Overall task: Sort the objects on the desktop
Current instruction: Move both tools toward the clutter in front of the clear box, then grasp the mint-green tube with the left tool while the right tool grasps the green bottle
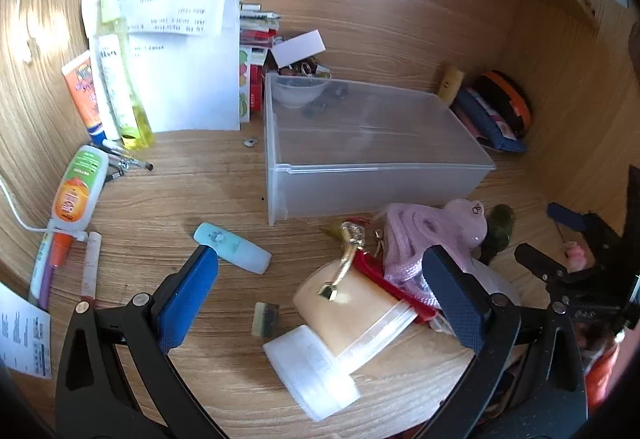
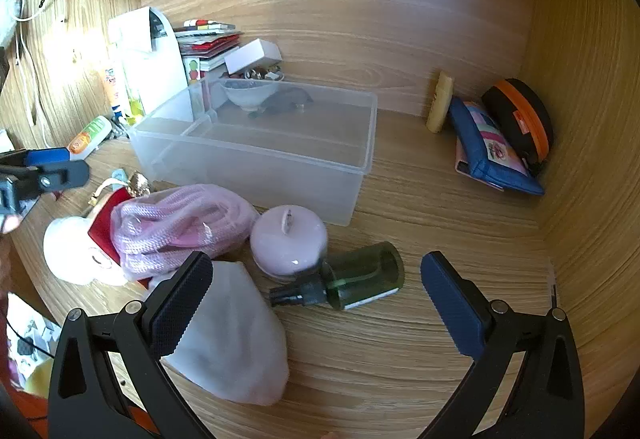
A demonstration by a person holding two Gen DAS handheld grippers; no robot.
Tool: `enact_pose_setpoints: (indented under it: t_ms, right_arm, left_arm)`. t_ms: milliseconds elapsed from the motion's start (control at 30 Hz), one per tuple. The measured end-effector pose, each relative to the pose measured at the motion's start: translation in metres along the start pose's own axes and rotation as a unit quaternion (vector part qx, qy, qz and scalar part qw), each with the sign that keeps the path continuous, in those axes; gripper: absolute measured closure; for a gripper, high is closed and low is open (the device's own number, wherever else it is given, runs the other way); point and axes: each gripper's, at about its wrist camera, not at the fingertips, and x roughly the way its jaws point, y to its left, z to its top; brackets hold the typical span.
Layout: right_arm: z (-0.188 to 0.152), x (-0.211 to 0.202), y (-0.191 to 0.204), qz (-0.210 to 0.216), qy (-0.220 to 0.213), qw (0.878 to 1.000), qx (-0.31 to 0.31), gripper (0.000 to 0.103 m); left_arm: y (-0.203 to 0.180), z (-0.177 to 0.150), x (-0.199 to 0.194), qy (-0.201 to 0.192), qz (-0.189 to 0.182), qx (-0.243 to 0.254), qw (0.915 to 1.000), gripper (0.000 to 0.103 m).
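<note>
My left gripper (image 1: 320, 279) is open low over the desk. Between its fingers lie a beige tube with a clear cap (image 1: 352, 315) and a gold clip (image 1: 347, 259). A light blue little bottle (image 1: 234, 247) lies just past its left fingertip. My right gripper (image 2: 318, 295) is open too, hovering in front of a green pump bottle (image 2: 362, 279) on its side. Beside that bottle are a pink round jar (image 2: 289, 239), a bag of pink rope (image 2: 180, 227) and a white pouch (image 2: 236, 339). A clear plastic bin (image 2: 256, 175) stands behind them, with a small bowl (image 2: 246, 95) in its far corner.
Tubes and bottles (image 1: 116, 79) lean on white papers (image 1: 188, 79) at the back left, with pens (image 1: 52, 267) along the left edge. A blue pouch (image 2: 484, 151) and an orange-trimmed case (image 2: 520, 119) sit in the right corner. Wooden walls close the back and right.
</note>
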Motion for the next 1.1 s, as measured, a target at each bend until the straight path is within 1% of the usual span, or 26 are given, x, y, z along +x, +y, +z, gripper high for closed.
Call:
enact_pose_setpoints:
  t_ms: [33, 133, 233, 300, 367, 433, 500, 600, 633, 700, 767, 833, 867, 900, 933, 1033, 1100]
  right_arm:
    - [0.0, 0.0, -0.002, 0.001, 0.001, 1.0, 0.0, 0.0]
    - [-0.002, 0.002, -0.009, 0.001, 0.006, 1.0, 0.003, 0.0]
    - [-0.003, 0.007, -0.017, 0.0, 0.016, 1.0, 0.009, 0.0]
    - [-0.004, 0.012, -0.024, -0.001, 0.025, 1.0, 0.016, 0.0]
    - [-0.005, 0.017, -0.031, -0.005, 0.033, 0.999, 0.02, 0.0]
    - [-0.006, 0.024, -0.04, -0.002, 0.046, 0.998, 0.031, 0.0]
    - [-0.007, 0.03, -0.05, 0.005, 0.059, 0.997, 0.048, 0.0]
    - [-0.009, 0.04, -0.062, 0.013, 0.076, 0.994, 0.076, 0.002]
    - [-0.01, 0.044, -0.066, 0.022, 0.083, 0.993, 0.086, 0.003]
    - [-0.01, 0.048, -0.069, 0.042, 0.089, 0.99, 0.1, 0.004]
    - [-0.01, 0.051, -0.069, 0.05, 0.093, 0.989, 0.107, 0.004]
    - [-0.009, 0.054, -0.065, 0.058, 0.096, 0.988, 0.106, 0.004]
    - [-0.009, 0.056, -0.063, 0.061, 0.099, 0.988, 0.102, 0.006]
    - [-0.008, 0.058, -0.062, 0.062, 0.1, 0.988, 0.097, 0.009]
    - [-0.008, 0.059, -0.06, 0.063, 0.102, 0.989, 0.09, 0.01]
    - [-0.007, 0.064, -0.061, 0.059, 0.106, 0.99, 0.076, 0.015]
    - [-0.006, 0.065, -0.064, 0.066, 0.11, 0.989, 0.07, 0.019]
  left_arm:
    - [0.005, 0.001, 0.0, 0.001, 0.007, -0.001, 1.0, 0.0]
    - [0.025, 0.003, 0.002, 0.002, 0.049, 0.0, 0.9988, 0.0]
    - [0.048, 0.004, 0.012, 0.021, 0.078, -0.006, 0.9967, 0.0]
    - [0.064, 0.003, 0.02, 0.048, 0.075, -0.016, 0.9959, 0.0]
    - [0.078, 0.002, 0.033, 0.08, 0.058, -0.035, 0.9945, 0.0]
    - [0.091, -0.001, 0.043, 0.099, 0.039, -0.055, 0.9928, 0.0]
    - [0.096, -0.004, 0.05, 0.102, 0.039, -0.071, 0.9914, 0.0]
    - [0.097, -0.005, 0.056, 0.104, 0.038, -0.079, 0.9908, 0.0]
    - [0.097, -0.005, 0.059, 0.105, 0.039, -0.08, 0.9904, 0.0]
    - [0.095, -0.004, 0.066, 0.111, 0.036, -0.085, 0.9895, 0.0]
    - [0.094, -0.001, 0.073, 0.118, 0.033, -0.087, 0.9886, 0.0]
    - [0.09, 0.001, 0.078, 0.122, 0.04, -0.08, 0.9885, 0.0]
    - [0.088, 0.001, 0.08, 0.123, 0.046, -0.073, 0.9886, 0.001]
    - [0.086, 0.002, 0.081, 0.125, 0.05, -0.068, 0.9886, 0.006]
    - [0.083, 0.002, 0.081, 0.124, 0.061, -0.057, 0.9887, 0.007]
    - [0.077, 0.002, 0.079, 0.123, 0.054, -0.043, 0.99, 0.015]
    - [0.075, 0.001, 0.076, 0.122, 0.056, -0.031, 0.9905, 0.021]
